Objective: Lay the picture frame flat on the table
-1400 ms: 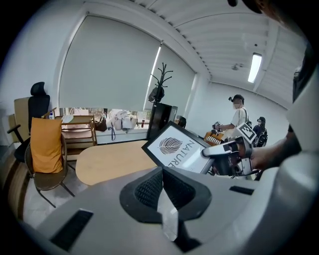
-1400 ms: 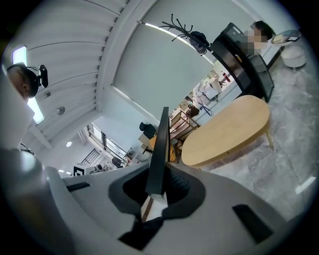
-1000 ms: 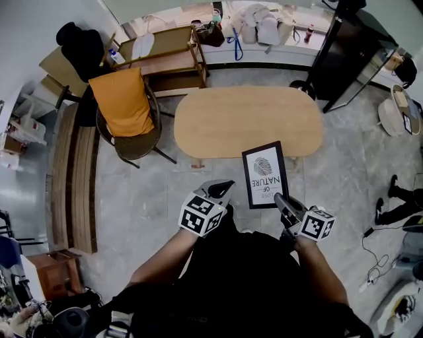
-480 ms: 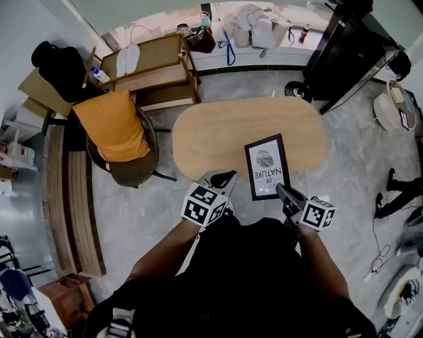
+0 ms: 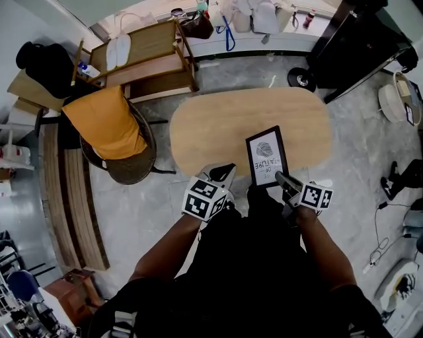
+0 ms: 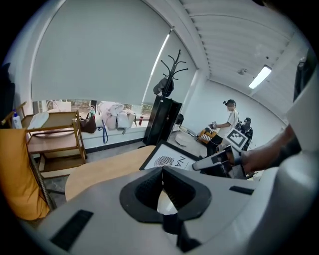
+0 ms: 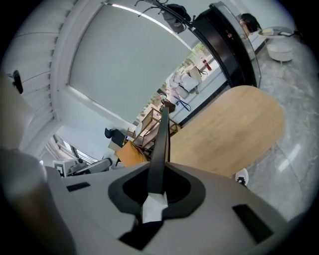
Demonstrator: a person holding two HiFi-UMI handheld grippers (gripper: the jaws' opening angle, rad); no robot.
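Head view, counts: one picture frame [image 5: 267,156], one oval wooden table [image 5: 211,129], one left gripper [image 5: 223,173], one right gripper [image 5: 280,177], one chair [image 5: 109,125] with an orange cushion, one wooden shelf unit [image 5: 142,56].
Further count: one person [image 6: 230,117] stands far off at the right of the left gripper view.
Containers: the shelf unit, at the upper left, carries pale items on its top level (too small to name). Several bags [image 5: 254,14] sit in a row along the top edge.
Frame, place: lower centre-right of the head view, over the table's near edge and just right of the left gripper. Whether it touches the tabletop cannot be told.
Frame, long axis: runs up and down the picture, leaning slightly left at the top, with the lower short edge toward the person.
Frame, face: the white print with a fingerprint motif and the word NATURE faces the head camera, and the lettering runs along the long axis.
Right gripper: jaws clamped on the frame's lower short edge. In the right gripper view the black frame [image 7: 160,144] rises edge-on from between them.
Left gripper: jaws pressed together with nothing between them, at lower centre beside the frame and not touching it.
Left gripper view: the frame [image 6: 167,160] shows beyond the closed jaws, over the table [image 6: 99,172], with the right gripper [image 6: 212,160] at its near end.
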